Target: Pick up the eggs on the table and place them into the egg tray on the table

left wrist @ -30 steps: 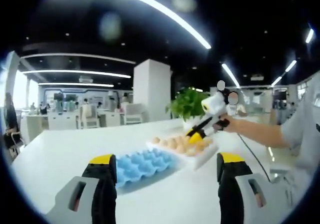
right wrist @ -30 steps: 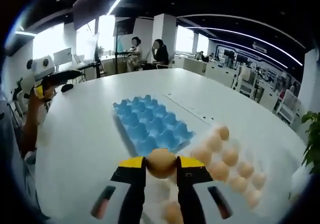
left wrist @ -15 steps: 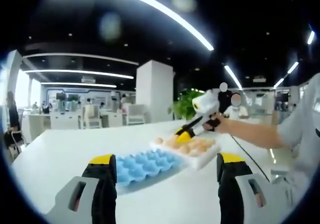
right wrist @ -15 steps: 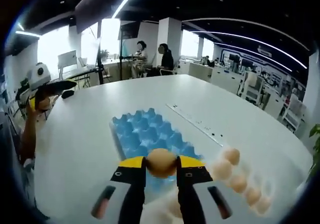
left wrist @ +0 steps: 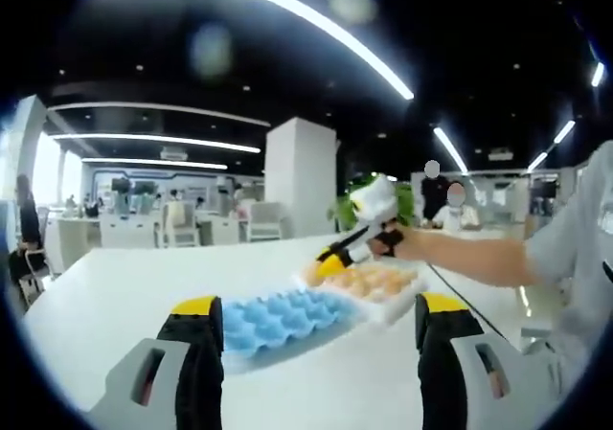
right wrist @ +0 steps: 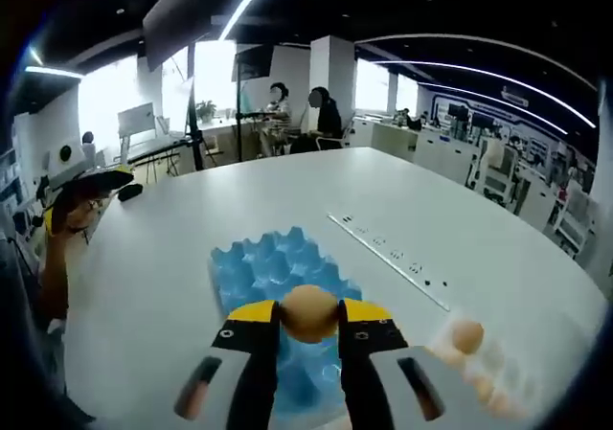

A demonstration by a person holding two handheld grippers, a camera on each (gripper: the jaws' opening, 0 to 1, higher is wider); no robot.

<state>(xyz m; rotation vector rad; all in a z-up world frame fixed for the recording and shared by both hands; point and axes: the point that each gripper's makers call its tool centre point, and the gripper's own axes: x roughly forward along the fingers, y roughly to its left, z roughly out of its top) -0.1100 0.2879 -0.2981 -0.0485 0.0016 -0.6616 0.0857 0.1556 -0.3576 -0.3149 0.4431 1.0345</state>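
Note:
A blue egg tray (left wrist: 280, 317) lies on the white table (left wrist: 115, 296), its cups bare. Beside it to the right sits a white tray (left wrist: 388, 301) holding several brown eggs (left wrist: 369, 280). My left gripper (left wrist: 311, 339) stands open, low and near, with nothing between its jaws. My right gripper (right wrist: 308, 315) is shut on a brown egg (right wrist: 307, 312) and hangs over the near part of the blue egg tray (right wrist: 278, 277). In the left gripper view that right gripper (left wrist: 326, 260), held by a hand, hovers above the eggs' left end.
A green plant (left wrist: 350, 210) stands behind the white tray. One loose egg (right wrist: 466, 335) shows at the lower right of the table (right wrist: 460, 258). Desks, chairs and seated people line the room beyond the far edge. A dotted strip (right wrist: 388, 253) runs across the tabletop.
My right gripper has carried the egg from over the white tray of eggs leftward to above the blue tray. The left gripper has stayed put and open.

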